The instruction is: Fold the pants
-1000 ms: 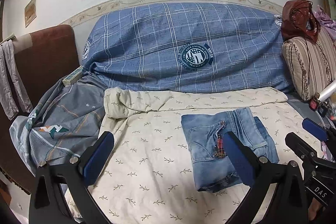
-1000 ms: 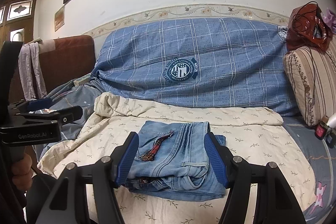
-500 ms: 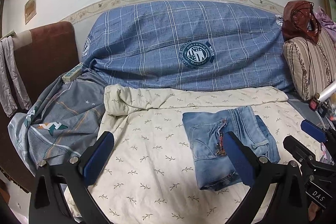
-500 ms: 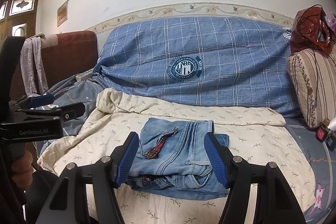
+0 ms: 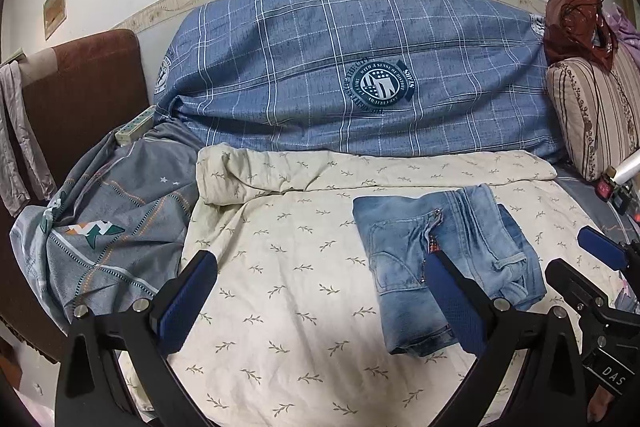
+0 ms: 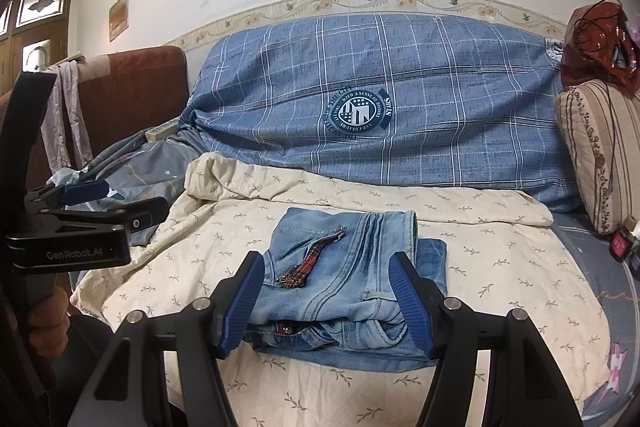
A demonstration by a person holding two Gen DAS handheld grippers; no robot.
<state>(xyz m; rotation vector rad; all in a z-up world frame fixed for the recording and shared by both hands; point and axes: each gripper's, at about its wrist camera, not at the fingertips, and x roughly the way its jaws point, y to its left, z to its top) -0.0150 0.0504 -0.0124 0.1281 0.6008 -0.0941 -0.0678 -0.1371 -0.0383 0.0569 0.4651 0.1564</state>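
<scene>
On the cream leaf-print blanket lie the jeans, folded into a compact stack. Left tool gapes wide and empty beside them. Right tool stands released, apart from the denim. Folding appears complete; at most a tidying or putting away remains.

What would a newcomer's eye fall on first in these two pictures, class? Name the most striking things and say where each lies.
First, the folded jeans, a compact light-blue bundle lying on the cream leaf-print sheet, right of middle. Behind them a big blue checked cover with a round crest spans the sofa back. In the foreground, both blue-padded claws stand open: the right claw frames the jeans, the left claw frames bare sheet.
</scene>
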